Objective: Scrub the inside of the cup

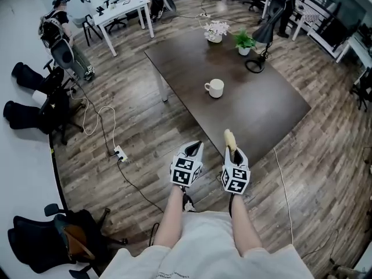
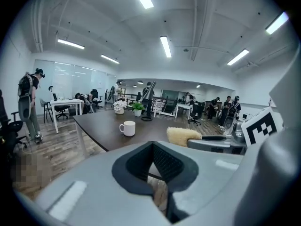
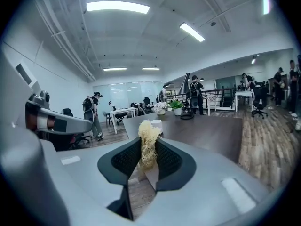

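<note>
A white cup [image 1: 214,88] stands upright on the dark table [image 1: 261,109], well ahead of both grippers. My right gripper [image 1: 233,151] is shut on a yellow scrub sponge [image 1: 230,138] that sticks out past its tips. In the right gripper view the sponge [image 3: 149,134] is pinched between the black pads [image 3: 169,161], and the cup [image 3: 157,124] shows partly behind it. My left gripper [image 1: 196,146] is beside the right one, jaws together with nothing held. In the left gripper view the cup [image 2: 128,128] is far off on the table, with the sponge [image 2: 182,135] to the right.
White flowers [image 1: 216,30], a green plant [image 1: 244,41] and a black lamp [image 1: 263,36] stand at the table's far end. A power strip [image 1: 120,153] and cables lie on the wood floor to the left. Office chairs, a white desk [image 1: 121,11] and people are farther off.
</note>
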The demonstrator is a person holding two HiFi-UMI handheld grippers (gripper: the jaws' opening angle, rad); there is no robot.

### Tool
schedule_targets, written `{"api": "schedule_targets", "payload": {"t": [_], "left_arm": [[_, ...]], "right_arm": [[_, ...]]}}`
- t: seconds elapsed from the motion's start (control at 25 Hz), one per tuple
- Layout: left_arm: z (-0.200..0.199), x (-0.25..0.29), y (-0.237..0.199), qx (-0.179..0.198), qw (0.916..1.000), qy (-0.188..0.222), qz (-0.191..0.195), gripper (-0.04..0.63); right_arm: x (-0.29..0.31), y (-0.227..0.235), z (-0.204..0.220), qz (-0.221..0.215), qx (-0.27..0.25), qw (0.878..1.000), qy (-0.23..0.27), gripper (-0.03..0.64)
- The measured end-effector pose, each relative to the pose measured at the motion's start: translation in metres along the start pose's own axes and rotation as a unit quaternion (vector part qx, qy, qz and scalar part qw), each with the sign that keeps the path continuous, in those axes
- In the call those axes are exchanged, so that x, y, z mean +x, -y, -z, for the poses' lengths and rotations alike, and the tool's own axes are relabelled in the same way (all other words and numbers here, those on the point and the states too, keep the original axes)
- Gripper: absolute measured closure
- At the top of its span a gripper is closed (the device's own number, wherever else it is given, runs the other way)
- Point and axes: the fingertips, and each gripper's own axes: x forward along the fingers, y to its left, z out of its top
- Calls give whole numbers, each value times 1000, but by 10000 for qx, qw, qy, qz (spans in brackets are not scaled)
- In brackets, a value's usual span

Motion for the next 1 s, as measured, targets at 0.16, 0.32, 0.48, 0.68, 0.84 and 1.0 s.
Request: {"api": "schedule_targets", "payload": {"t": [0.16, 0.32, 0.48, 0.68, 0.84, 1.0], "left_arm": [[-1, 5, -28, 149, 9997, -147, 149, 595], [3, -5, -58, 103, 9996, -164, 215, 595], [26, -17, -84, -121, 9995, -243, 151, 595], [41, -31, -115, -342, 9990, -293, -6, 595], [32, -27, -132, -411, 9989, -210, -75, 595], [27, -16, -155, -406, 9989, -211, -119, 595]], "right_arm": [[23, -12, -5, 231, 159, 9996, 62, 500], [40, -29, -2, 464, 201, 9987, 57, 499], [54, -39, 2, 613, 177, 9980, 31, 499], [69, -55, -2, 513, 263, 9983, 84, 499], [89, -58, -9, 474, 304, 9984, 78, 497], [115, -64, -13, 417, 355, 9985, 67, 497]]}}
